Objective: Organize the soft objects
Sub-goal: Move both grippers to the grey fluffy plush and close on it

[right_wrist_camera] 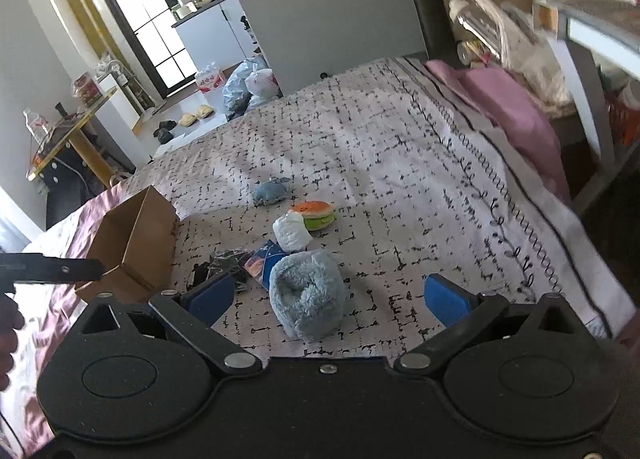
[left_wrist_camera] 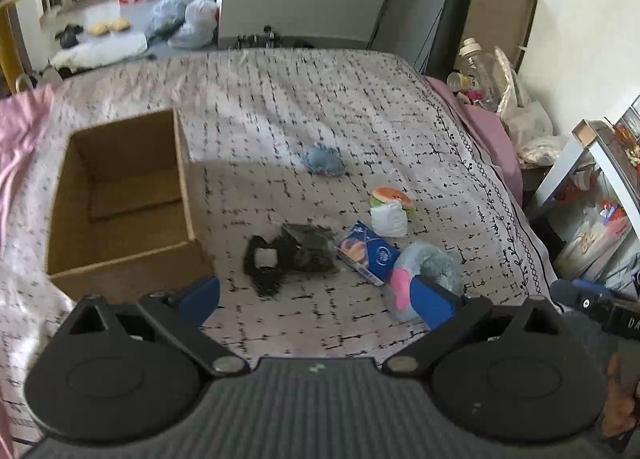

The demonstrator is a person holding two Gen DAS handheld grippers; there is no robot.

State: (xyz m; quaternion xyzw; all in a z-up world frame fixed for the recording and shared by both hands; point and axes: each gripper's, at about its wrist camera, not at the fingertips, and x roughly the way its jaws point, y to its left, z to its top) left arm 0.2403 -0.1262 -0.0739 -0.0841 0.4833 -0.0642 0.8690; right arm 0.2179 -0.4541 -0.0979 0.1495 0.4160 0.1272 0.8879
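Blue fluffy plush (right_wrist_camera: 306,293) lay on the bed just ahead of the empty, wide-open right gripper (right_wrist_camera: 327,295), between its fingers; the left gripper (left_wrist_camera: 318,295), also open, seemed farther.

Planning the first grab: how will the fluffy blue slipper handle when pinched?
The fluffy blue slipper looks plush, so it will probably squash and flop. Likely light, and its pile should grip, not slip. It lies flat, so rolling seems unlikely.
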